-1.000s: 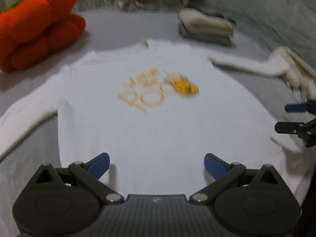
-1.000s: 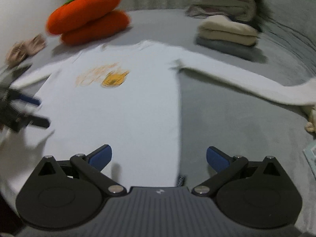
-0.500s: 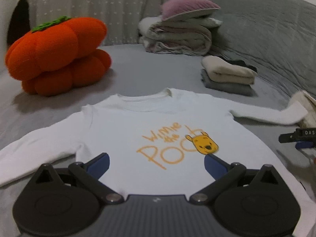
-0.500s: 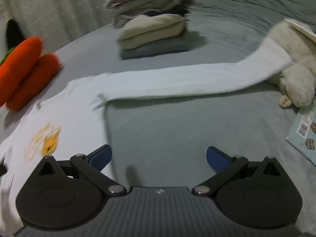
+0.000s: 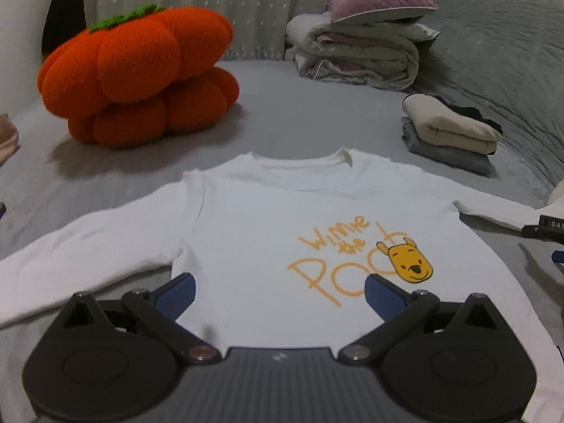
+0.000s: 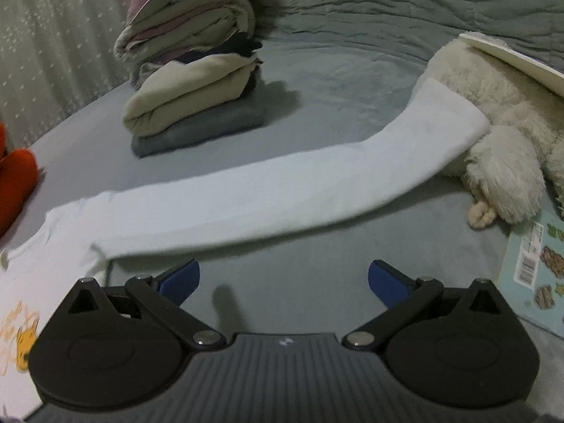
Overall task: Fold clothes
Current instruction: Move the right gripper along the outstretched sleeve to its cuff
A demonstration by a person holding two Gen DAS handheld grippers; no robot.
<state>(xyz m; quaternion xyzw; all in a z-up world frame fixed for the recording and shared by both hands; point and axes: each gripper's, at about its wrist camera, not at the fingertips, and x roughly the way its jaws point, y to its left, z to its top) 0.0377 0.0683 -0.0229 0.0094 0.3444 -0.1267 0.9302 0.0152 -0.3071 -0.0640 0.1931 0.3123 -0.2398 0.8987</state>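
One white long-sleeved shirt (image 5: 268, 218) spread flat, two sleeves out, one yellow bear face print (image 5: 410, 264) on the chest. Two orange pumpkin cushions (image 5: 137, 77), stacked one on the other. One pile of folded bedding (image 5: 356, 53) with one pink pillow (image 5: 380, 0) on top. One small stack of folded clothes (image 6: 194, 105): one beige, one grey under it, something dark behind, count unclear. One white plush toy (image 6: 504, 134), partly cut off. One picture book (image 6: 535, 275) at the right edge, one flat board or book (image 6: 514, 56) lying on the plush. Two grippers: left gripper (image 5: 278, 292), right gripper (image 6: 283, 280), each with two blue-tipped fingers spread apart.
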